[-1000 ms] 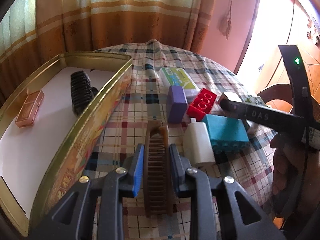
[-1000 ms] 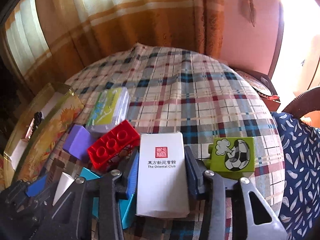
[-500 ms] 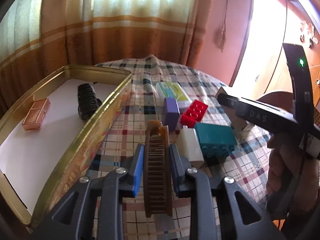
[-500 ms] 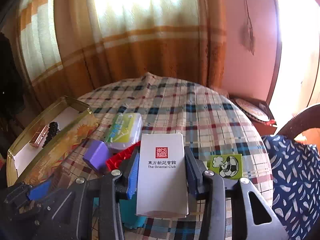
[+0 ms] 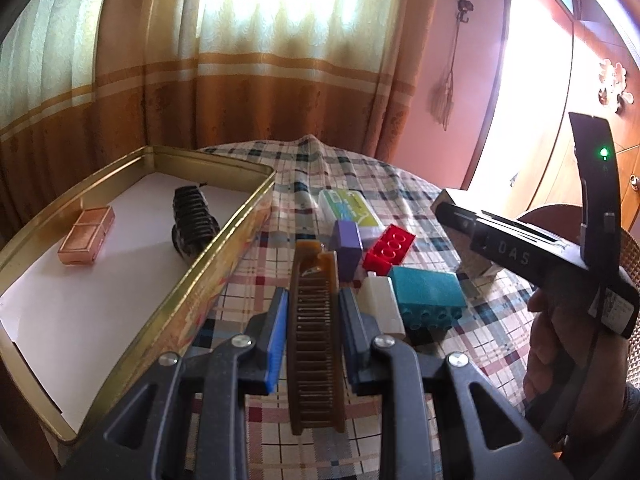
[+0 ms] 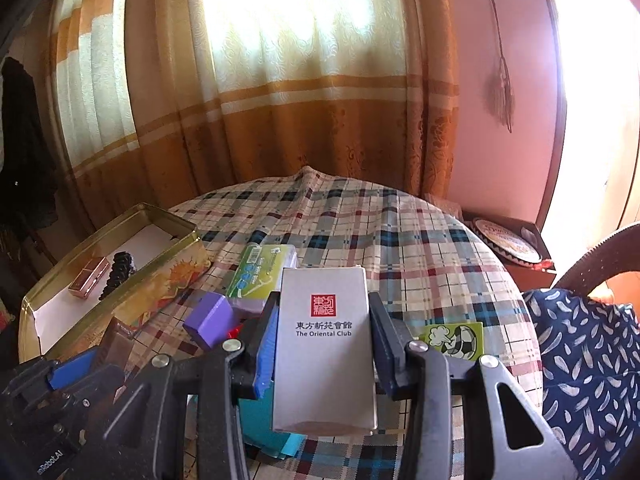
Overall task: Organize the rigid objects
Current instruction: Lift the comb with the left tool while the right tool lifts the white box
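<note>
2 grippers have risen off the table: left gripper (image 5: 313,340) clamps the comb (image 5: 316,344), right gripper (image 6: 322,344) the white box (image 6: 325,344); gold tin (image 5: 224,248) at left likely next

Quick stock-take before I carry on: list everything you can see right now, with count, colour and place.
tin: 1, gold, open, left on the table
small case: 1, copper-pink, inside the tin
ridged object: 1, black, inside the tin
comb: 1, brown, between the left gripper's fingers
white box: 1, white with red seal, between the right gripper's fingers
plastic case: 1, green and white, mid-table
purple block: 1, beside the plastic case
red brick: 1, right of the purple block
teal brick: 1, nearer than the red brick
white block: 1, left of the teal brick
football block: 1, lime green, right side
tablecloth: 1, plaid
curtain: cream and orange, behind
left gripper: 1, black, shut on comb
right gripper: 1, black, shut on white box
</note>
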The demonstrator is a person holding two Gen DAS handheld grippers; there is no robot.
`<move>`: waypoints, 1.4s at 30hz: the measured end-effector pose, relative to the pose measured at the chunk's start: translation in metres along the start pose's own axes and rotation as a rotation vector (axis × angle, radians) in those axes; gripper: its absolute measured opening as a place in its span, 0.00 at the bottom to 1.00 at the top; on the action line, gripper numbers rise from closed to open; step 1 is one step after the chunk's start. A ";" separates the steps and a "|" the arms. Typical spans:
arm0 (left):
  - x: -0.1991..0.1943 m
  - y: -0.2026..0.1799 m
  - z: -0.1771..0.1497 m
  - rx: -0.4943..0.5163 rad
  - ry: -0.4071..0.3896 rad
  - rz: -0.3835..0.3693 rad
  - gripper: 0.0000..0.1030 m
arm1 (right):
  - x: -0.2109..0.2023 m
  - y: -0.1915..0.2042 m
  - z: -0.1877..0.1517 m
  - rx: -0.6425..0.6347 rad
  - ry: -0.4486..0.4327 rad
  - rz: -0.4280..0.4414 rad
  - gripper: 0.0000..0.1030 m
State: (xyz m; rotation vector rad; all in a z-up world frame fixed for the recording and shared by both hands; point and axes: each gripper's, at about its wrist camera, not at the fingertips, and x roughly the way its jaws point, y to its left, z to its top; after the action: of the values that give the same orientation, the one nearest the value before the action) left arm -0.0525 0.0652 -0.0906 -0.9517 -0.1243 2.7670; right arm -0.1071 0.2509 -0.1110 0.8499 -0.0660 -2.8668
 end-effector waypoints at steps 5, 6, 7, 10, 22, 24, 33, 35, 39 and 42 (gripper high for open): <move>-0.003 -0.001 -0.001 0.011 -0.016 0.006 0.22 | -0.001 0.003 0.000 -0.016 -0.010 -0.001 0.42; -0.004 -0.001 -0.002 0.014 -0.020 0.006 0.22 | -0.001 0.003 0.000 -0.015 -0.010 -0.001 0.42; -0.006 -0.001 -0.002 0.017 -0.025 0.008 0.22 | -0.001 0.003 0.000 -0.013 -0.011 -0.001 0.42; -0.007 -0.003 -0.003 0.027 -0.035 0.013 0.22 | -0.002 0.003 0.000 -0.011 -0.016 0.004 0.42; -0.012 -0.003 -0.004 0.027 -0.058 0.017 0.22 | -0.013 0.011 -0.001 -0.048 -0.074 0.011 0.42; -0.013 -0.003 -0.004 0.028 -0.066 0.019 0.22 | -0.014 0.011 -0.001 -0.053 -0.080 0.010 0.42; -0.016 -0.005 -0.005 0.039 -0.082 0.021 0.22 | -0.018 0.011 0.000 -0.050 -0.099 0.016 0.42; -0.017 -0.005 -0.005 0.040 -0.086 0.020 0.22 | -0.019 0.012 0.000 -0.054 -0.105 0.016 0.42; -0.018 -0.006 -0.006 0.047 -0.094 0.021 0.22 | -0.021 0.014 0.000 -0.064 -0.115 0.014 0.42; -0.019 -0.007 -0.006 0.051 -0.100 0.022 0.22 | -0.022 0.015 0.000 -0.066 -0.121 0.013 0.42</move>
State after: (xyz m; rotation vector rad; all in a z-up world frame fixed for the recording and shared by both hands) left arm -0.0332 0.0675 -0.0829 -0.8071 -0.0595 2.8240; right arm -0.0864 0.2399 -0.0981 0.6606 0.0090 -2.8879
